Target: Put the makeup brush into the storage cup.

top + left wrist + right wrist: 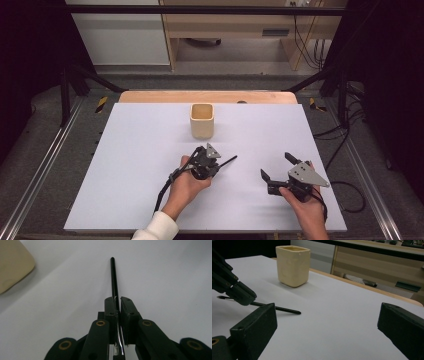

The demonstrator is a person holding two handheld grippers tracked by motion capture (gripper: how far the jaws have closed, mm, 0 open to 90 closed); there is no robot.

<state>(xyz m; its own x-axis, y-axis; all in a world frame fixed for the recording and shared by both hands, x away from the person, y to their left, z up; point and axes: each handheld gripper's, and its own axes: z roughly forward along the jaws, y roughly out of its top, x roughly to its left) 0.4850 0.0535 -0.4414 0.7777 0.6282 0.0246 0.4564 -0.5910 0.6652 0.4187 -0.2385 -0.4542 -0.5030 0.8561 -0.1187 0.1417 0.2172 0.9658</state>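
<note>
**Brush gripped near one end, cup waiting ahead**

Near the table's middle, the left gripper (118, 305) is clamping a thin black paintbrush (114, 277) close to its bristle end, its long handle sticking out just above the white tabletop (125, 165). The right gripper (324, 322) is resting nearby, jaws apart and empty. With so much length overhanging, the brush could pivot between the pads and strike the rim of the cream cup (202, 120).

A lab: black frame (200, 9) round the white table (130, 175) (cables (312, 45) behind).
</note>
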